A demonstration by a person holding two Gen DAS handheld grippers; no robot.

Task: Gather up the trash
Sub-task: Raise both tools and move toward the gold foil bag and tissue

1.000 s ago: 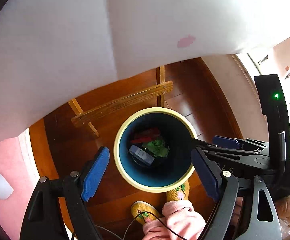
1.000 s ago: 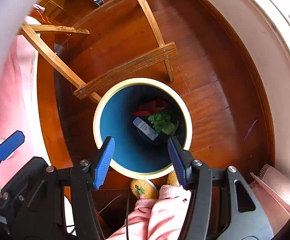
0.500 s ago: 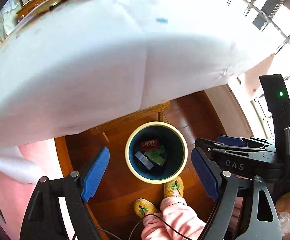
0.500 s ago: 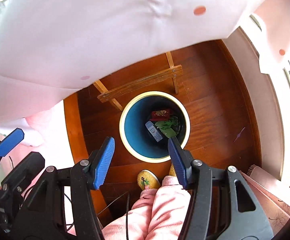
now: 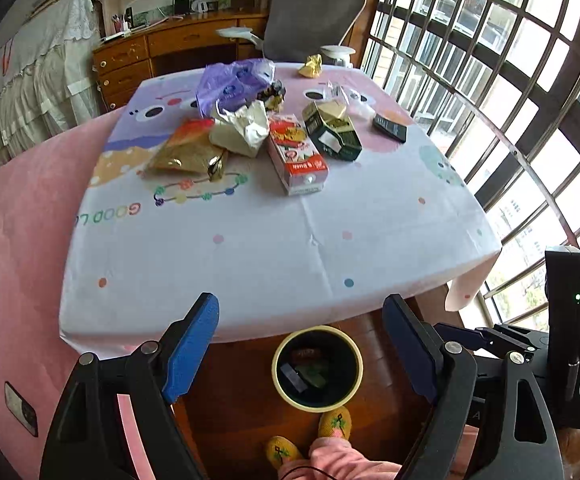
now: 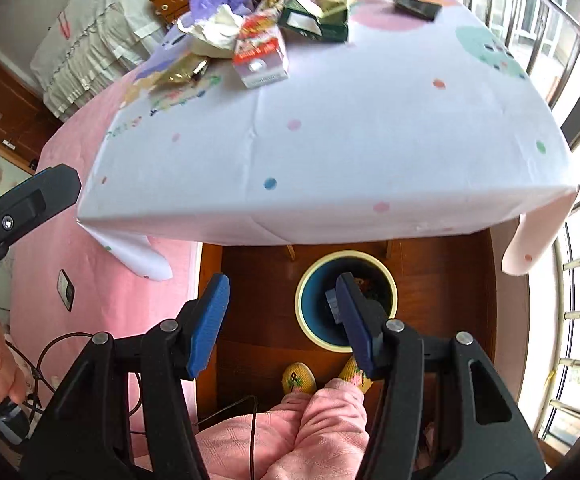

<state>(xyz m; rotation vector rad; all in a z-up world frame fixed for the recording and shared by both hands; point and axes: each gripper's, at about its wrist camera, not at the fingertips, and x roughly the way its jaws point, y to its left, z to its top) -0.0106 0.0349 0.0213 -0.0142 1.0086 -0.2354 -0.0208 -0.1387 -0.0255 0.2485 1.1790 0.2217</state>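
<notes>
Left gripper (image 5: 302, 344) jaws released, empty | right gripper (image 6: 281, 320) likewise | trash bin (image 5: 317, 368) lower centre, partly filled | red carton (image 5: 296, 154) upper centre on table (image 5: 273, 248) | we advise gripping across its narrow sides.

Left gripper (image 5: 302, 348), right gripper (image 6: 279, 322) both agape (nothing held), side by side

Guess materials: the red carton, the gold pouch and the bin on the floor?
Red carton: looks like coated paperboard, with folded box edges and glossy print. Gold pouch: likely metallised foil film, shiny and crinkled. Bin: rigid, smooth cream rim and dark blue inner wall; plastic or painted metal, cannot tell.
</notes>
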